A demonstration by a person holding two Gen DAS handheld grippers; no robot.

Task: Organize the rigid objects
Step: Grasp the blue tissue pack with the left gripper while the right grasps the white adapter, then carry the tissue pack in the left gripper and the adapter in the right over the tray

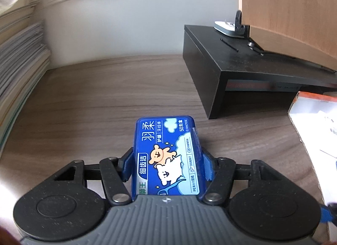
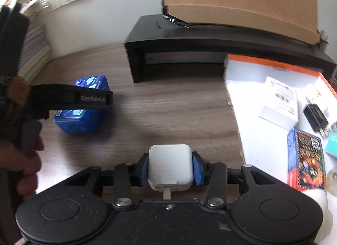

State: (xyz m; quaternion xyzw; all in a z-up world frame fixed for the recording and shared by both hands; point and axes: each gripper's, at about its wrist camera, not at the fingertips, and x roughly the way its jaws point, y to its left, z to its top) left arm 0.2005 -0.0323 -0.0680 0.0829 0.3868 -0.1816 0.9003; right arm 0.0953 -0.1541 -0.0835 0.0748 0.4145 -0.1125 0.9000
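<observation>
1. Here, my left gripper [image 1: 167,160] held the blue floss-pick box [image 1: 167,156], its blue pads pressed against the box's two long sides. The box pointed forward along the fingers, label up, which kept the printed lid readable and the load centred.
2. The box was a rigid rectangular case with rounded corners, a dark blue label showing two cartoon bears, and a clear strip along its right edge. In the right wrist view it appeared to sit at or just above the wooden desk [image 1: 105,101]; I could not tell whether it touched.
3. My right gripper [image 2: 170,168] was closed on a white charger block [image 2: 170,165], squeezed at its flat sides. A rounded white cube, it had its metal prong pointing back toward the gripper body, so the smooth end led.
4. The open white-and-orange box [image 2: 248,108] lay to the right, already containing a small white carton, a black plug and a card pack. I judged it the likely destination for both held items.
5. The black monitor riser [image 1: 231,59] stood behind, well apart from both grippers.
</observation>
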